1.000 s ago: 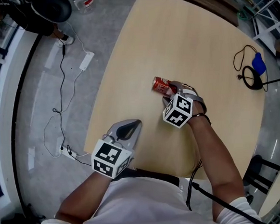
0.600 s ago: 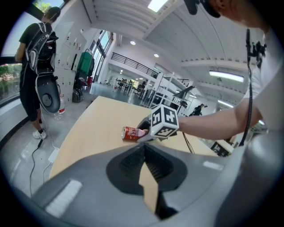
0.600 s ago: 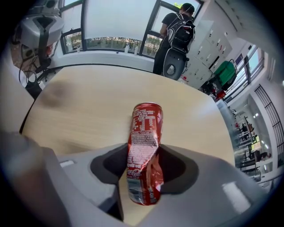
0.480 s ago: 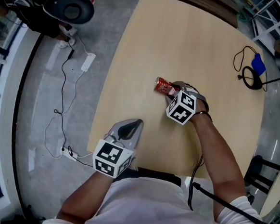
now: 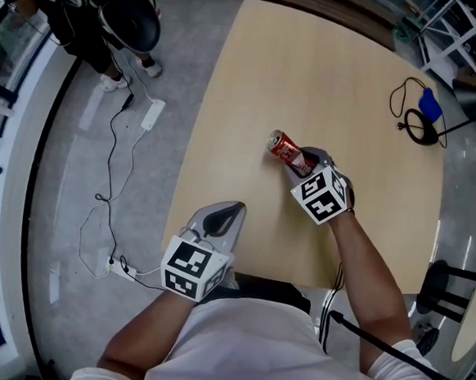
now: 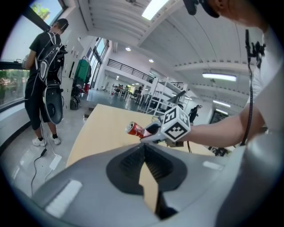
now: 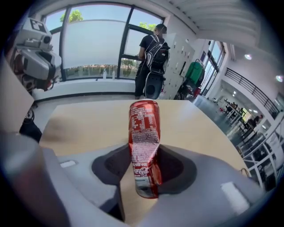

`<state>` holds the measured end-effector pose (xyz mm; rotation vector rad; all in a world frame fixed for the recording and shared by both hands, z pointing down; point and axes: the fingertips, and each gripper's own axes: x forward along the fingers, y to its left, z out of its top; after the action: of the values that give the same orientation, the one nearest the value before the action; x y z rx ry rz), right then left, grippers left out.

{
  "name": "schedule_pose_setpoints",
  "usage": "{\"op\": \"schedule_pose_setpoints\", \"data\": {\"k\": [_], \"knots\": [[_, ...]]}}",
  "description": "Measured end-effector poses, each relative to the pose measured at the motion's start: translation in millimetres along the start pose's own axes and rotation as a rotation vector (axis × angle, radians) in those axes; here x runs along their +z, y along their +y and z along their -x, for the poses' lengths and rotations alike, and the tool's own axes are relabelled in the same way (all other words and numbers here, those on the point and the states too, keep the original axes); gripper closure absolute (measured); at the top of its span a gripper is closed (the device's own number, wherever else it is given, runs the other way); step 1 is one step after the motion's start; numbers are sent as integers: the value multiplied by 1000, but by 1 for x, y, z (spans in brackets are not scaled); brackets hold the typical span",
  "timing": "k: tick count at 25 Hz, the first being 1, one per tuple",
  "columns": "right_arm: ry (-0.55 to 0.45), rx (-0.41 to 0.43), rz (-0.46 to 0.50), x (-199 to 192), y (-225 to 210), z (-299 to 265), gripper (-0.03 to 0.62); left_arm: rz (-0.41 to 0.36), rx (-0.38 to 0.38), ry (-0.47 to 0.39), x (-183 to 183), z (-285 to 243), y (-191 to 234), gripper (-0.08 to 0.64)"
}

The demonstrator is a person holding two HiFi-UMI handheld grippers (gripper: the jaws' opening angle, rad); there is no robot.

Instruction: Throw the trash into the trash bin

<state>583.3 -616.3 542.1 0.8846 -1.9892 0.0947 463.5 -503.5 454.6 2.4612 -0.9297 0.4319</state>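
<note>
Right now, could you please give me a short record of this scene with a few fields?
right gripper: jaws closing on the can, pads against its dented middle
can: red, crumpled, above the table
left gripper: shut, nothing between its jaws, at the table's near edge
trash bin: shows in no view

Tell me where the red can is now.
Head view, right of centre: the red can sits between the closing jaws of the right tool, over the wooden table.
</note>
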Motion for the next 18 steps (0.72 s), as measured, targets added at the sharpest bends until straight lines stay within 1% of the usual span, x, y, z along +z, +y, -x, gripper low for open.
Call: {"op": "schedule_pose_setpoints", "data": {"k": [3, 6, 8, 14, 18], "knots": [[-49, -14, -87, 8, 11, 15, 414, -13, -7, -11, -1, 17, 0, 552], [-107, -10, -175, 18, 30, 32, 416, -25, -8, -26, 0, 38, 3, 552], [-152, -7, -215, 27, 41, 46, 417, -33, -5, -41, 2, 51, 6, 552], [-336, 47, -398, 75, 82, 103, 417, -29, -1, -107, 11, 96, 19, 552], [-454, 61, -483, 105, 110, 147, 417, -42, -13, -154, 16, 130, 18, 552]]}}
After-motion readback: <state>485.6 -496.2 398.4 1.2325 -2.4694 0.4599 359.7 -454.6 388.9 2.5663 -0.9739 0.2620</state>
